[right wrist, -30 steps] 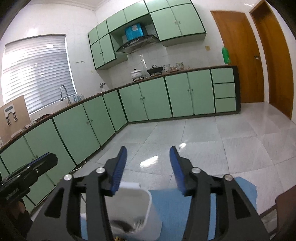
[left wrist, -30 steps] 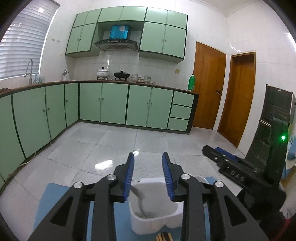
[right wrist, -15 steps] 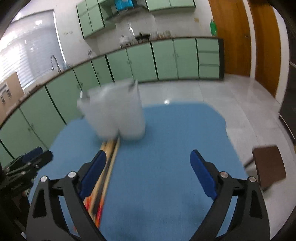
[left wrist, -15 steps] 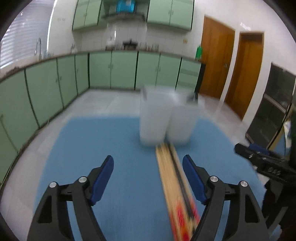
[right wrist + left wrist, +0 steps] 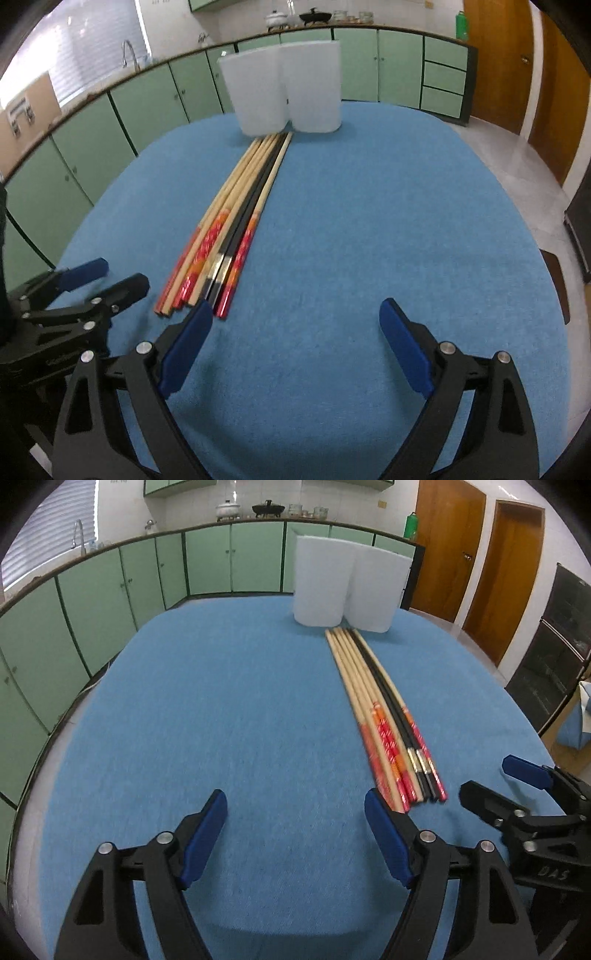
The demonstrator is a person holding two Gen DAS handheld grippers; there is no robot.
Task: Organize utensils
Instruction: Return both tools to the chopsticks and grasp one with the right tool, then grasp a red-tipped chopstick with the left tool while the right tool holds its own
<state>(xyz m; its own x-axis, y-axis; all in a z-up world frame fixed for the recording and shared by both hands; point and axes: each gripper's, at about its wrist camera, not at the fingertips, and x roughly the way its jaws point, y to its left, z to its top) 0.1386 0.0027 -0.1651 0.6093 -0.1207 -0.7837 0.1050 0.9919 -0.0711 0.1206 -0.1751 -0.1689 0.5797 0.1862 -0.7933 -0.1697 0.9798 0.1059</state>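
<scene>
Several chopsticks [image 5: 376, 705], wooden with red ends and some black, lie side by side on the blue mat [image 5: 240, 709]. Their tips point at a white two-compartment holder [image 5: 349, 587] at the mat's far edge. My left gripper [image 5: 295, 827] is open and empty, low over the mat's near edge, just left of the chopsticks' red ends. In the right wrist view the chopsticks [image 5: 236, 225] and the holder [image 5: 284, 92] also show. My right gripper [image 5: 295, 339] is open and empty, just right of the chopstick ends. Each gripper shows in the other's view.
The mat covers a table with its edges near on all sides. Green kitchen cabinets [image 5: 110, 590] stand beyond on the left and at the back. Wooden doors [image 5: 513, 576] are at the right. A dark brown object [image 5: 557, 288] sits past the mat's right edge.
Both grippers have pulled back from above the holder to the near edge of the mat, tilted down, and opened wide. The holder now stands far off and the chopsticks are in full view.
</scene>
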